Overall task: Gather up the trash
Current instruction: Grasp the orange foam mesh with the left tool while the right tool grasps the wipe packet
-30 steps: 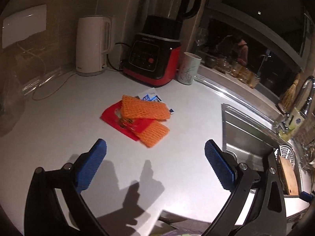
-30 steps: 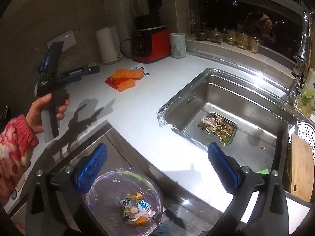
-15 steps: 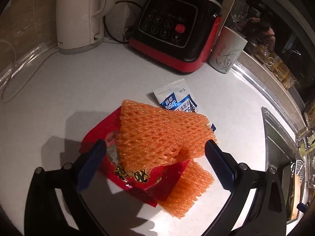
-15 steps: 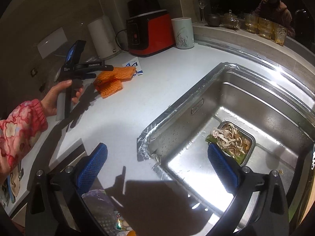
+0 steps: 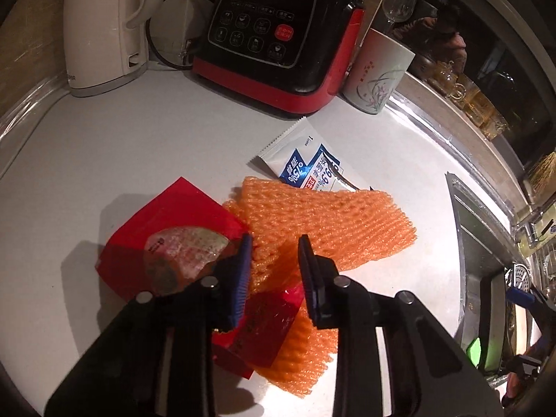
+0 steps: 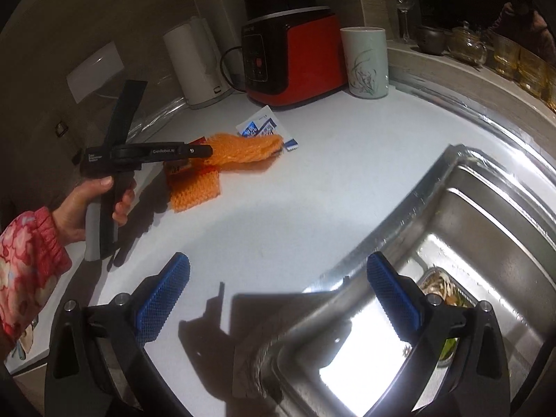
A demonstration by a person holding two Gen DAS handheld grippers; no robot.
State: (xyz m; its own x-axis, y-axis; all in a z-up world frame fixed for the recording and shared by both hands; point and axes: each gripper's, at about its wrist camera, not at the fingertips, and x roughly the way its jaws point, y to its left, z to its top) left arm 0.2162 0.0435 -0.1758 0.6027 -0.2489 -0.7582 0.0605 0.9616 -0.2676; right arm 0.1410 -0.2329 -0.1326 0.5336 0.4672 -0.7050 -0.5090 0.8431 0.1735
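A: Now we log the pickup step: our left gripper (image 5: 274, 264), jaws just closing, pinches the orange foam net (image 5: 323, 222), bunched between the pads, on the white counter (image 5: 139, 146) atop a red wrapper (image 5: 166, 229).

B: Right gripper (image 6: 274, 295)?

A: Jaws apart, empty, over the sink (image 6: 486, 243) edge.

B: Next?

A: We judge a lift; the net may drag the wrapper. Dim kitchen; kettle (image 5: 100, 24) and blender (image 5: 278, 41) behind.
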